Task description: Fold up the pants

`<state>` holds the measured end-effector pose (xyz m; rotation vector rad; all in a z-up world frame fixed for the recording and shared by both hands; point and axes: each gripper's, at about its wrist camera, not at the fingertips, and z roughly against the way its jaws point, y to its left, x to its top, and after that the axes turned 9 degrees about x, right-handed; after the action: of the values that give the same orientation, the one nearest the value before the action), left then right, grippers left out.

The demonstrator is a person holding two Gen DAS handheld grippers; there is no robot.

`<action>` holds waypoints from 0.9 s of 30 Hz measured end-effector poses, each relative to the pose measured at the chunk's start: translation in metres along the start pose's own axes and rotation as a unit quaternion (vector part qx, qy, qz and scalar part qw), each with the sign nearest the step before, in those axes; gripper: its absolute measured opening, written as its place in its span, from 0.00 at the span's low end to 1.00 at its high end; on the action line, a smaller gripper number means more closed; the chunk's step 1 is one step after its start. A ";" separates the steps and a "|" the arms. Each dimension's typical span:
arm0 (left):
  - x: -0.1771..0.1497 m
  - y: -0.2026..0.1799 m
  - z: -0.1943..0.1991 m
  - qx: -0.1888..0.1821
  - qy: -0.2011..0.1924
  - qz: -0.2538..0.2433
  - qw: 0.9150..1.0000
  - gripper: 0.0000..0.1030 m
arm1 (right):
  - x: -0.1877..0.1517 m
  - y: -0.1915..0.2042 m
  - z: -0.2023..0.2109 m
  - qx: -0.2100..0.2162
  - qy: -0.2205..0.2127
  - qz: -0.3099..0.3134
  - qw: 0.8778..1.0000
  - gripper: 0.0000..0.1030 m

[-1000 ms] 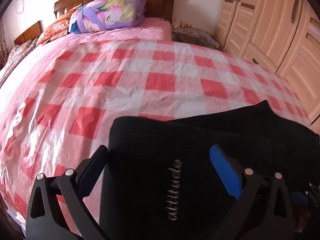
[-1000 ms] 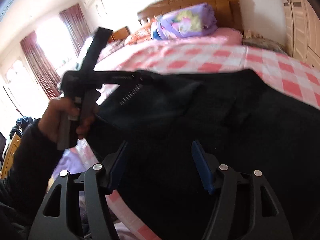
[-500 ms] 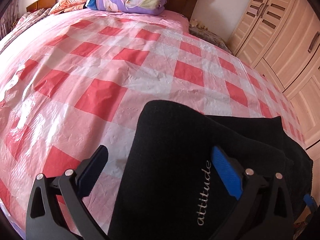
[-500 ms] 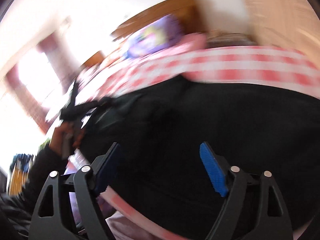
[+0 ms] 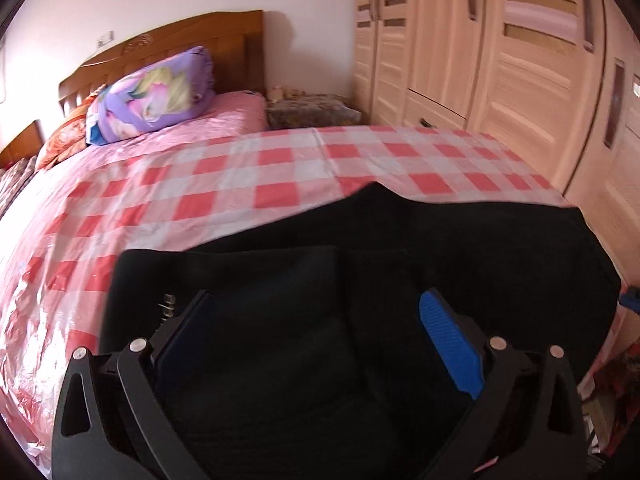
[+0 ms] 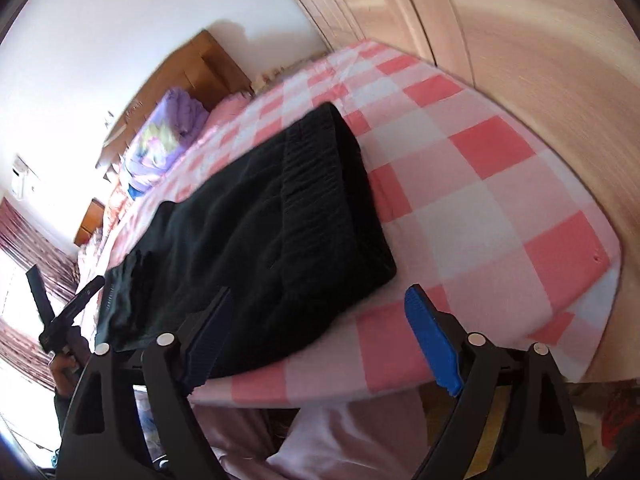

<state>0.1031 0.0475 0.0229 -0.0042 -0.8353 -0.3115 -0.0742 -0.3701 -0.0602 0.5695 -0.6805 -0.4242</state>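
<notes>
The black pants lie folded on the pink checked bed cover, near the bed's front edge. My left gripper is open, its blue pads apart just above the near end of the pants, holding nothing. In the right wrist view the pants form a flat dark stack with the ribbed waistband at the right end. My right gripper is open and empty at the bed's front edge, below the waistband end. The left gripper and the hand holding it show at the far left.
A purple floral pillow lies at the wooden headboard. A wooden wardrobe stands along the bed's right side, with a low bedside table beside it. The bed cover's corner drops off near the wardrobe.
Both grippers have pulled back and swung right. The left view now looks along the pants toward the wardrobe; the right gripper has moved from over the pants to beyond the bed's front edge.
</notes>
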 end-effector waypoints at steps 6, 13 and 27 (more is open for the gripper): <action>-0.029 -0.022 -0.029 -0.010 0.048 -0.034 0.998 0.99 | 0.004 -0.013 -0.011 0.072 -0.015 -0.031 0.997 0.96; -0.040 -0.006 -0.044 -0.055 0.057 -0.007 0.997 0.99 | -0.002 -0.027 -0.012 0.101 -0.050 -0.087 0.990 0.52; 0.010 0.021 -0.004 -0.190 0.049 0.121 0.973 0.98 | -0.034 0.150 0.009 -0.048 -0.189 0.257 0.947 0.33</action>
<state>0.1182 0.0642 0.0295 -0.4413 -0.6581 -0.2355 -0.0777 -0.2397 0.0221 0.1988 -1.1335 -0.0717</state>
